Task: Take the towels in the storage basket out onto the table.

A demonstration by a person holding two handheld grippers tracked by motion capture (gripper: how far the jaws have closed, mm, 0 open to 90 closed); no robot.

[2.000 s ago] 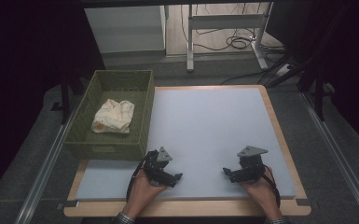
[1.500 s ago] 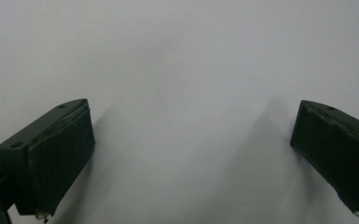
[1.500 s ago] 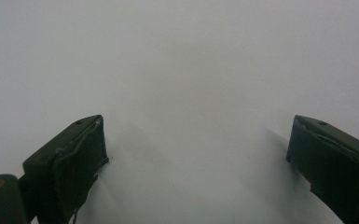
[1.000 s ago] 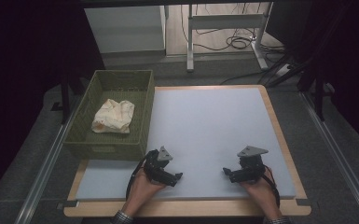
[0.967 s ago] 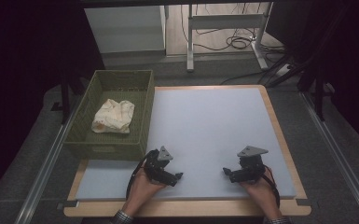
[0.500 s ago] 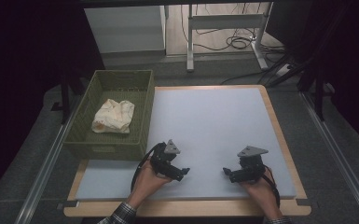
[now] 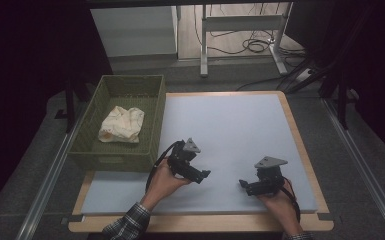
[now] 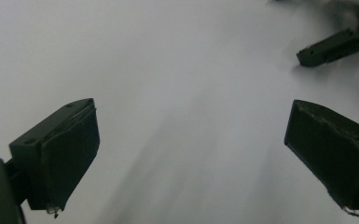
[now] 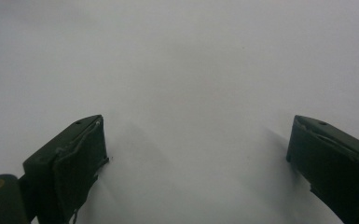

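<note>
Your right gripper (image 7: 247, 186) rests at lower right, jaws spread and empty; your left gripper (image 7: 200, 175), released too, has just lifted and edged up the mat (image 7: 240, 125). Its likely target, the crumpled cloth (image 7: 121, 125), lies in the green basket (image 7: 152, 107), upper left.

- Left gripper (image 8: 191, 158): own two black jaws rise from the bottom corners, set wide apart, nothing between them.
- Left-hand pad (image 8: 70, 158) faces inward, its lower edge frayed; right-hand pad worn and ragged along its bottom edge.
- Pale mat (image 8: 168, 70) lies beyond the jaws, bare and blurred; a soft grey shadow streaks across it between the jaws.
- Right gripper (image 8: 335, 44): dark jaw tip above and well beyond the left gripper's right-hand jaw, low over the mat; its opening can't be judged.
</note>
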